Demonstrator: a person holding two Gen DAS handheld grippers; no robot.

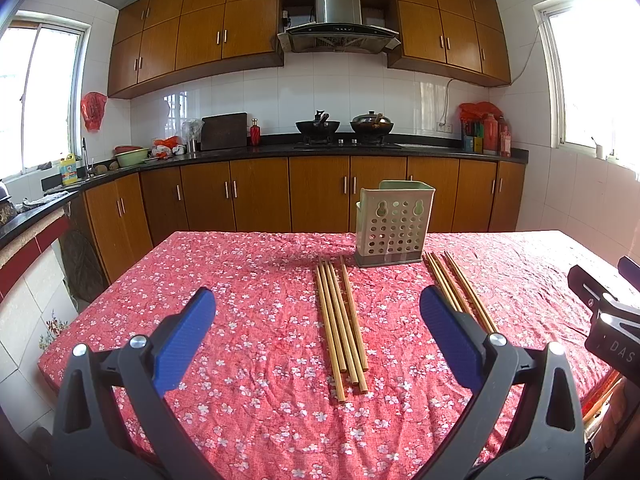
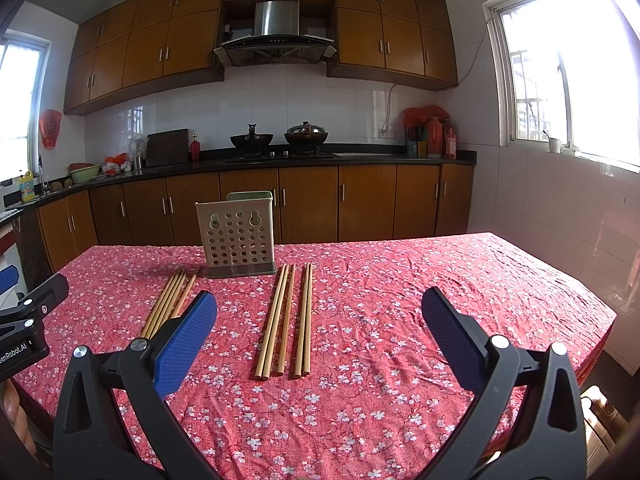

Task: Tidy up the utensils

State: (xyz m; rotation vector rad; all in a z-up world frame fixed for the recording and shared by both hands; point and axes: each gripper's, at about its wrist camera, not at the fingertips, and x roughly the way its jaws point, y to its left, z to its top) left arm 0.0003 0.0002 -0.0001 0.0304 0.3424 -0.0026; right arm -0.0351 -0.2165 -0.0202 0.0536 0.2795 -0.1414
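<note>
A pale green perforated utensil holder [image 1: 394, 224] stands upright at the far middle of the table; it also shows in the right wrist view [image 2: 239, 234]. Several wooden chopsticks lie in two bundles in front of it: a left bundle [image 1: 342, 324] [image 2: 170, 300] and a right bundle [image 1: 460, 288] [image 2: 286, 320]. My left gripper [image 1: 318, 300] is open and empty, hovering above the near end of the left bundle. My right gripper [image 2: 320, 304] is open and empty, hovering above the near end of the right bundle.
The table wears a red floral cloth [image 1: 248, 304]. The right gripper's black body [image 1: 604, 312] shows at the right edge of the left view; the left gripper's body [image 2: 28, 320] shows at the left edge of the right view. Kitchen counters and cabinets [image 1: 320, 196] stand behind.
</note>
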